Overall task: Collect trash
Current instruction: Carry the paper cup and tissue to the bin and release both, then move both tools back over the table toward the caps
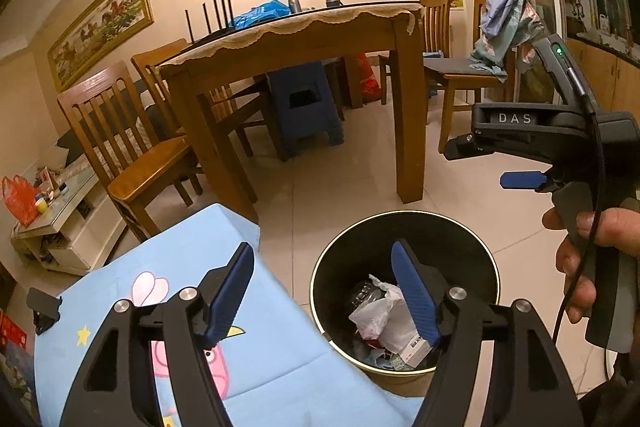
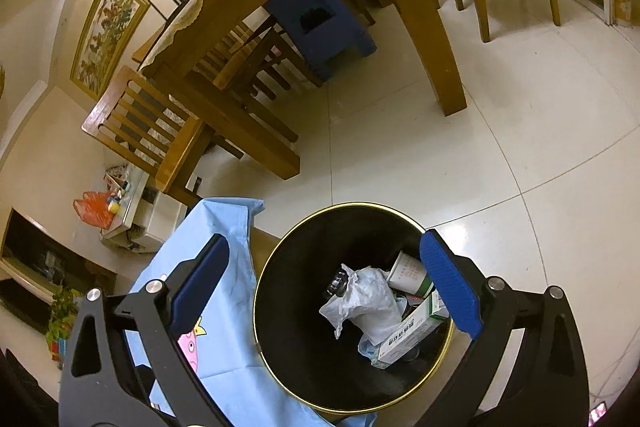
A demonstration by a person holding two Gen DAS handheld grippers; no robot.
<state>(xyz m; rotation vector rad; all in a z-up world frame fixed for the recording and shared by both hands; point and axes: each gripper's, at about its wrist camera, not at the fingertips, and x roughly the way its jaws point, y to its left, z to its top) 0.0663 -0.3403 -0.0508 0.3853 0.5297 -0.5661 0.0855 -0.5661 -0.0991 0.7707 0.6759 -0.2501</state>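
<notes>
A black trash bin with a gold rim (image 1: 320,267) (image 2: 264,279) stands on the tiled floor beside a low table with a blue cartoon cloth (image 1: 192,255) (image 2: 224,227). Inside lie a crumpled white plastic bag (image 2: 368,303), a small glass jar (image 2: 338,283), a paper cup (image 2: 408,273) and a green-white carton (image 2: 408,335). My left gripper (image 1: 324,299) is open and empty above the bin's left edge. My right gripper (image 2: 326,295) is open and empty right over the bin; it also shows in the left wrist view (image 1: 492,163), held in a hand.
A wooden dining table (image 1: 304,39) with chairs (image 1: 120,147) and a blue plastic stool (image 1: 304,107) under it stands beyond the bin. A chair with clothes (image 1: 504,27) is at the right. A low white cabinet with an orange bag (image 1: 20,199) is at the left.
</notes>
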